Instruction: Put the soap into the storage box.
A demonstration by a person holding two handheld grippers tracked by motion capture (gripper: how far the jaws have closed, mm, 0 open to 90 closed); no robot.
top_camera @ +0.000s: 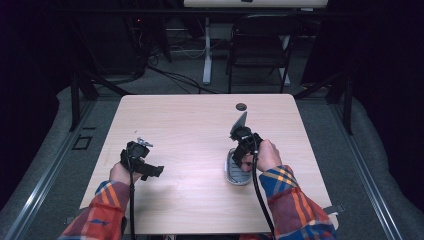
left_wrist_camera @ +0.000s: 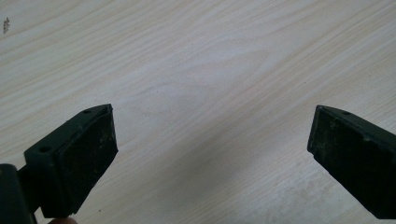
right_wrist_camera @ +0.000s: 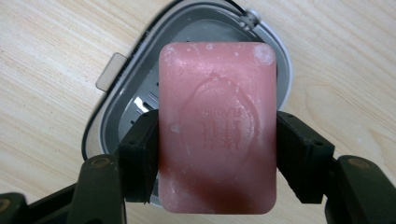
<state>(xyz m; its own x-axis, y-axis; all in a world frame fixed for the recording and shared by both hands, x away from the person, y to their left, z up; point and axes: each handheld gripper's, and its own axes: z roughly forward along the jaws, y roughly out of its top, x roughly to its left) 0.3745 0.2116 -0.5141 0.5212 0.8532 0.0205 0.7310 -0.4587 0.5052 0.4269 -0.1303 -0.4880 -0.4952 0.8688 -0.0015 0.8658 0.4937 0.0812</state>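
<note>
At the near edge of the high view, two forearms in plaid sleeves (top_camera: 295, 205) come in over the pale wooden tabletop (top_camera: 195, 125). The left gripper (top_camera: 136, 159) sits close to the near left part of the tabletop, held in the person's left hand (top_camera: 120, 174). In the left gripper view its jaws stand spread wide apart, with nothing but bare wood grain between the two black pads (left_wrist_camera: 91, 158).

To the right and a little farther in, the right hand (top_camera: 267, 156) holds the right gripper (top_camera: 241, 150) over a grey soap dish (top_camera: 236, 172), which rests on the tabletop near its right side. In the right gripper view the jaws pinch a pink bar of soap (right_wrist_camera: 218, 126) by its two long sides, one pad on each side. The bar has rounded corners, an oval stamped mark on its face and some whitish specks on its surface. It hangs directly over the open soap dish (right_wrist_camera: 116, 112), whose grey rim, slotted inner floor and small side tab show around and behind the bar. Whether the bar's underside touches the dish cannot be told.

Farther along the tabletop, near its far edge, there is a small round dark grommet hole (top_camera: 241, 106). Beyond the tabletop a dark folding chair (top_camera: 260, 50) stands on the floor beside a white table leg (top_camera: 206, 50), with cables (top_camera: 175, 77) trailing across the grey carpet.
</note>
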